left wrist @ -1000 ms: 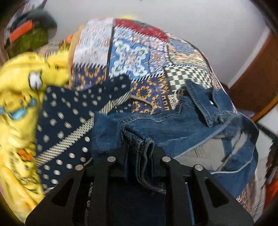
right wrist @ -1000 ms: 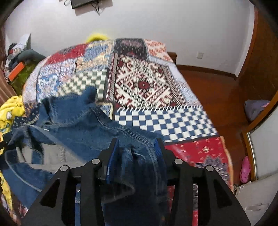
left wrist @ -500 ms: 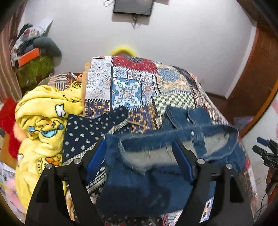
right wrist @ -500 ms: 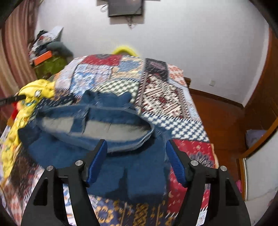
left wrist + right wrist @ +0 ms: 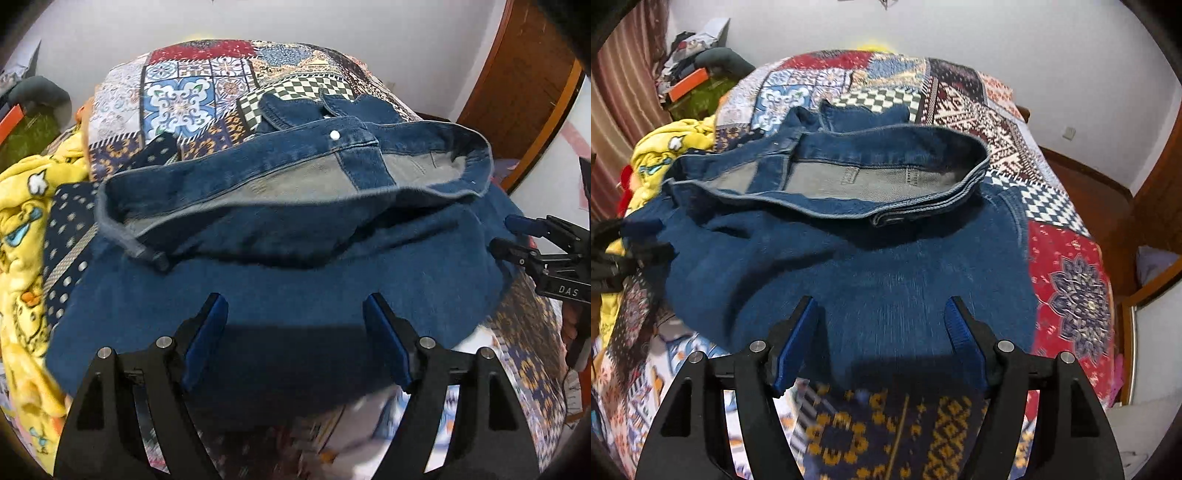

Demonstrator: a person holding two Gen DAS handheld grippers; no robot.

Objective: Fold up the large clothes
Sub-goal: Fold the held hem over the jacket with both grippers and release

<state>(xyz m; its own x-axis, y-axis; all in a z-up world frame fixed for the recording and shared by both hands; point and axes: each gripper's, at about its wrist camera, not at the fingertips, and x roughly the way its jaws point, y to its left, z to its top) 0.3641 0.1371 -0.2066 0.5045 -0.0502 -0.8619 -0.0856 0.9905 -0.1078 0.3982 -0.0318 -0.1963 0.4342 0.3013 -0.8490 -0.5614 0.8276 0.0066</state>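
The denim garment [image 5: 295, 266] lies spread on the patchwork bedspread [image 5: 184, 99], its waistband toward 12 o'clock. The left gripper [image 5: 295, 332] hangs over its near edge, fingers wide apart, holding nothing. The right gripper [image 5: 881, 332] is the same. A yellow blanket [image 5: 22, 229] lies at 9 o'clock.

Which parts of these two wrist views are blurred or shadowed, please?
Left wrist view: the patterned patchwork bedspread smears near the bottom edge, and the open left gripper casts a dark shadow on the blue denim garment. Right wrist view: similar smear and shadow below the open right gripper; fisheye bends the room.
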